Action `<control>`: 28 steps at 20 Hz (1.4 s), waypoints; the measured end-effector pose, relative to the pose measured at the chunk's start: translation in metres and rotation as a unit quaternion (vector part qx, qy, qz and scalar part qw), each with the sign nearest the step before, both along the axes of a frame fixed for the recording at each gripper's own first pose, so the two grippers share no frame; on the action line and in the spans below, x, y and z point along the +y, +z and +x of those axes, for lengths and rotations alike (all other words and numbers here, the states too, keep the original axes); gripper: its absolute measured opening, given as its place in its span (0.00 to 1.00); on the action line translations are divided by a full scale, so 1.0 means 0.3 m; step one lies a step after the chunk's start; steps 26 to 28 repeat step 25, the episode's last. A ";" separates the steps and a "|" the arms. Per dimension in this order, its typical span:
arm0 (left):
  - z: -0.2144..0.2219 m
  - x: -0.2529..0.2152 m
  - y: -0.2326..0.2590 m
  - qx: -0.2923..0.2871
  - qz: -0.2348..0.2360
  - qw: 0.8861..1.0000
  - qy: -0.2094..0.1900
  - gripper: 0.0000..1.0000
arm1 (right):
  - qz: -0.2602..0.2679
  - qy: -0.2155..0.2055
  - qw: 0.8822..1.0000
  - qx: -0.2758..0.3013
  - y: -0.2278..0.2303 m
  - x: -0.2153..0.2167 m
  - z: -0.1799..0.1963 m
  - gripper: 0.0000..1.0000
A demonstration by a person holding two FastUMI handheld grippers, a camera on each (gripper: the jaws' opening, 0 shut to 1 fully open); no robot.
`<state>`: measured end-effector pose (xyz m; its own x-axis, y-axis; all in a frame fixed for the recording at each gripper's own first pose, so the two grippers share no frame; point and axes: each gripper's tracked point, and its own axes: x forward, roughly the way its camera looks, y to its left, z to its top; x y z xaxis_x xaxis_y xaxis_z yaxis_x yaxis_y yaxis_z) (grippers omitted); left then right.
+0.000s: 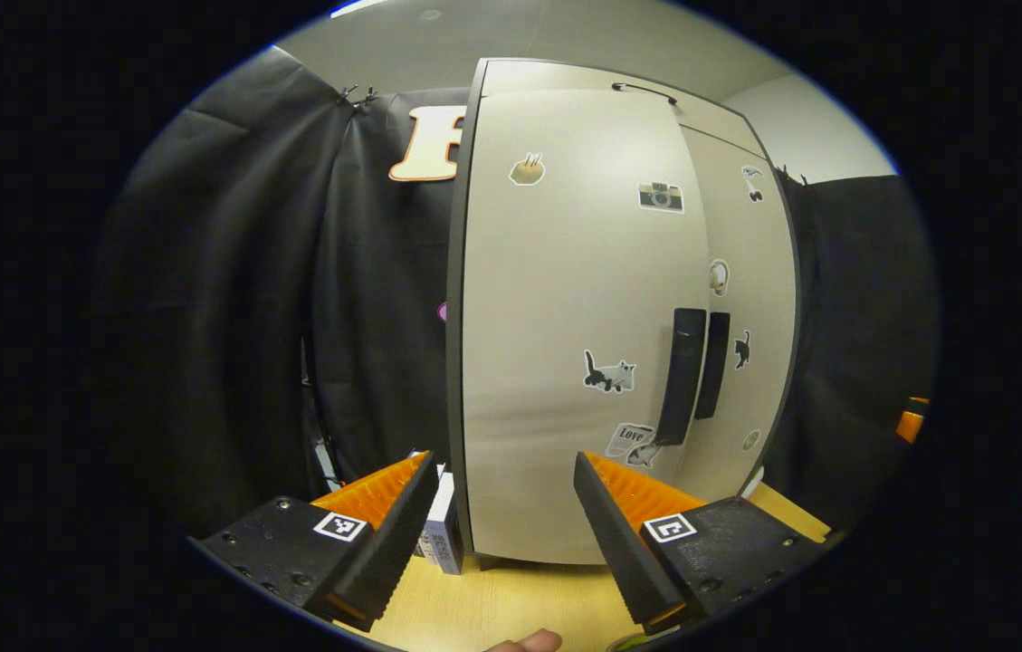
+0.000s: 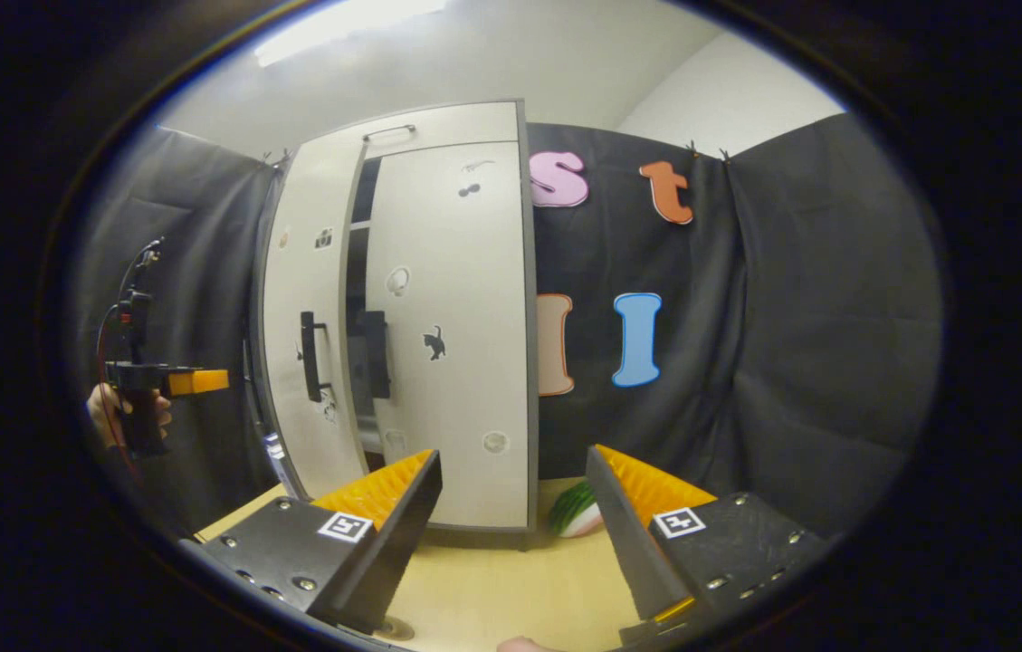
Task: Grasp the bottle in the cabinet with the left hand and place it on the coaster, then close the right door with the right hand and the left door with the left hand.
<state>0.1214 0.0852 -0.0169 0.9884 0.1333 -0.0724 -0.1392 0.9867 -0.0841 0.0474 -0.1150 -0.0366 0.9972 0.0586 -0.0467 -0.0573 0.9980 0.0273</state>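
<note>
The pale cabinet fills the left gripper view, its left door [image 1: 565,344] straight ahead of my open left gripper [image 1: 503,464], which holds nothing. Two black handles [image 1: 684,376] sit side by side where the doors meet. In the right gripper view the left door [image 2: 307,317] stands slightly ajar, with a dark gap between it and the right door [image 2: 452,317]. My right gripper [image 2: 512,455] is open and empty, low over the table in front of the right door. The left gripper [image 2: 168,380], held by a hand, hovers to the left of the cabinet.
The cabinet stands on a light wooden table [image 1: 511,598]. A small white box [image 1: 443,530] leans by the cabinet's left foot. A green and white rounded object [image 2: 576,512] lies on the table right of the cabinet. Black cloth walls surround the booth.
</note>
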 end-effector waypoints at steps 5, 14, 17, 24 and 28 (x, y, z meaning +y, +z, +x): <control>-0.078 0.025 0.020 -0.007 -0.004 1.000 0.026 0.95 | -0.009 0.006 0.999 -0.032 0.051 0.032 0.035 0.97; -0.146 -0.028 0.118 -0.044 0.014 0.998 0.030 0.95 | -0.009 0.013 1.000 -0.025 0.071 0.098 0.044 0.97; -0.154 -0.057 0.104 -0.045 0.020 0.998 0.029 0.95 | -0.006 0.025 0.999 -0.033 0.081 0.136 0.048 0.97; -0.178 -0.073 0.068 -0.030 0.007 0.999 0.040 0.91 | 0.006 0.037 0.998 -0.056 0.120 0.200 0.050 0.97; -0.183 -0.081 0.065 -0.030 0.006 0.999 0.036 0.91 | 0.006 0.038 0.998 -0.058 0.124 0.208 0.052 0.96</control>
